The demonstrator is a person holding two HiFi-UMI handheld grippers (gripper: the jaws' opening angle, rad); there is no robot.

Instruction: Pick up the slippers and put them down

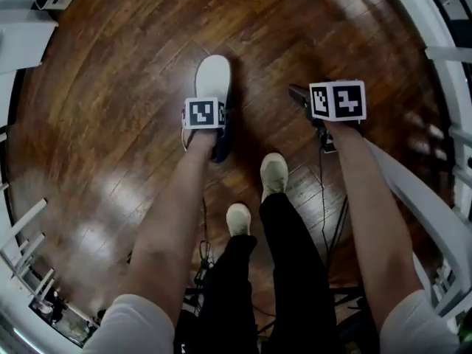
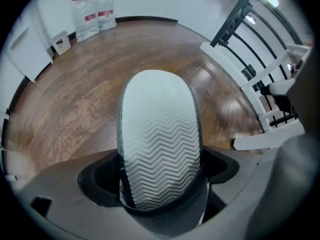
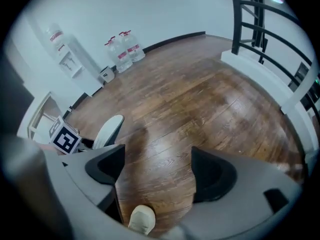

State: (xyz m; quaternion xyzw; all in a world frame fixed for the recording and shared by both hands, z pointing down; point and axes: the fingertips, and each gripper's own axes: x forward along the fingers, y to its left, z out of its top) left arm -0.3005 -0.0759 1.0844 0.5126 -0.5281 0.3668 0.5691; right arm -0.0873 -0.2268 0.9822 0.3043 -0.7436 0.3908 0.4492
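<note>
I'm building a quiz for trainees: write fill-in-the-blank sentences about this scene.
1. The left hand-held gripper grips a slipper whose ____ faces its camera.
2. The right hand-held gripper has its jaws ____, with nothing between them.
3. The floor is made of ____.
Missing words: sole; open; wood.

You stand in a sparse indoor room, like an office or studio: polished wooden floor [image 3: 200,99], white walls, big water bottles [image 3: 125,51] beside a water dispenser [image 3: 65,56], black railing [image 3: 260,19].
</note>
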